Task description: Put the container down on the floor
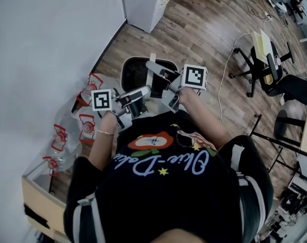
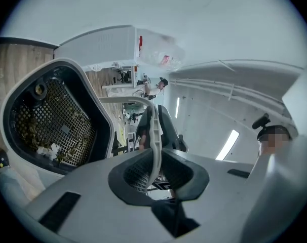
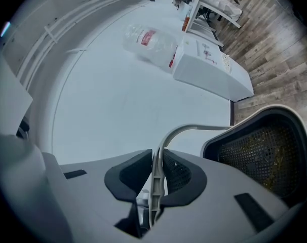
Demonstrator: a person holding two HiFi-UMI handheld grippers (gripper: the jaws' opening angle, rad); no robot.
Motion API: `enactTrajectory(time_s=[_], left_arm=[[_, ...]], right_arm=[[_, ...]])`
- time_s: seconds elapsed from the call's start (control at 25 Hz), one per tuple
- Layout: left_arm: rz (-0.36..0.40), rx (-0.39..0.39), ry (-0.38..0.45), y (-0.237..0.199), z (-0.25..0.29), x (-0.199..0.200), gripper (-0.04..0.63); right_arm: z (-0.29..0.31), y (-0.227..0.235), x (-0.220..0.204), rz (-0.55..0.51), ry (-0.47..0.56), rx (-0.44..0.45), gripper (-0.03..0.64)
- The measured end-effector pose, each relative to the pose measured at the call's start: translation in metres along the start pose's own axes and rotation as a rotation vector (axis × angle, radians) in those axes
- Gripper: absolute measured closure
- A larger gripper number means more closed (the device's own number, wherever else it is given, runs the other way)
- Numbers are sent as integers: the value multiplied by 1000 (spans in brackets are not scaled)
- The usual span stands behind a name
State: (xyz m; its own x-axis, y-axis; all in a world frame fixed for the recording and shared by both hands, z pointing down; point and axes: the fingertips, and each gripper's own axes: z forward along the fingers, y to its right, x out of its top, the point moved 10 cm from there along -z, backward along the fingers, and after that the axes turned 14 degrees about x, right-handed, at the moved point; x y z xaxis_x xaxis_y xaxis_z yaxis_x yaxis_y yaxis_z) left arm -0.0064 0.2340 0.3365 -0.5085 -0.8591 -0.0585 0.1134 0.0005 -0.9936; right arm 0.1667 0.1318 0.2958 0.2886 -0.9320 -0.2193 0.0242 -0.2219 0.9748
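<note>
Care is called for in the lowering, judged to be the step in hand. The black mesh container with a white rim (image 1: 136, 71) is held clear of the wood-plank floor (image 1: 194, 29), on the person's side of the tall white box-shaped unit (image 1: 143, 6) against the wall. Its thin white curved handle (image 2: 154, 130) is clenched by the left gripper (image 2: 156, 158) and by the right gripper (image 3: 157, 173), side by side. Both should be brought down together and evenly, so that the handle is not twisted and the scraps seen in the mesh are not tipped out. A bare patch of floor below that unit should be chosen, away from the clear plastic bags with red trim (image 1: 82, 118) to its lower left. The grip is best released only once the base is resting flat.
</note>
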Motion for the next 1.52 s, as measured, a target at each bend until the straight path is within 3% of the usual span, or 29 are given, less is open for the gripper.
enactTrajectory(time_s=[0.24,0.64,1.0,1.24,1.52], left_arm=[[-23,16,102,-4,-1,29,545],[-91,71,256,-19,8,85,545],[-105,117,380,-18,25,137,545],[-128,149,445,-16,57,199,545],[-133,174,504,-28,67,199,543]], right_arm=[[41,17,29,39,-102,43,563],[106,50,88,86,-287,39,563],[155,70,143,111,-407,67,563],[194,89,209,139,-487,73,563],[202,101,216,139,-559,70,563]])
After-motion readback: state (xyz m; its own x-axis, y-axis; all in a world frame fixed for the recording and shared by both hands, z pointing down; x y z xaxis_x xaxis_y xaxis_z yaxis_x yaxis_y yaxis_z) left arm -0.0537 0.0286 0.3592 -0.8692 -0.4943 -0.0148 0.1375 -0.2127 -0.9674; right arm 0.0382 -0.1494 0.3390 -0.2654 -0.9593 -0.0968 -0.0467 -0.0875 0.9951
